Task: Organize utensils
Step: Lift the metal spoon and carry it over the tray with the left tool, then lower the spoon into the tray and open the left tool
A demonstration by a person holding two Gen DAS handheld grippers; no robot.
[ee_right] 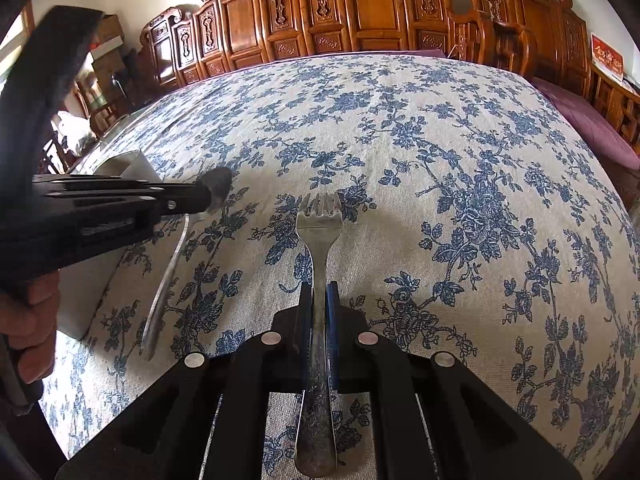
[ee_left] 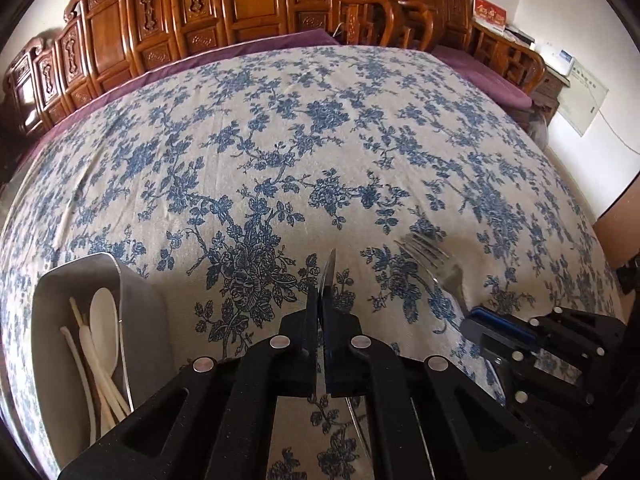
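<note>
On the left we see a metal box with white chopsticks and a white spoon inside. Our left gripper pinches a metal spoon (edge-on from its own camera) above the flowery cloth. Our right gripper pinches a fork by its handle, prongs pointing away.

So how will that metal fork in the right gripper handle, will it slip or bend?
The fork looks like solid metal, so probably stiff and fairly heavy for its size. Its smooth handle is pinched narrowly by the right gripper, with ends overhanging both ways, so it may pivot or slide if swung.
</note>
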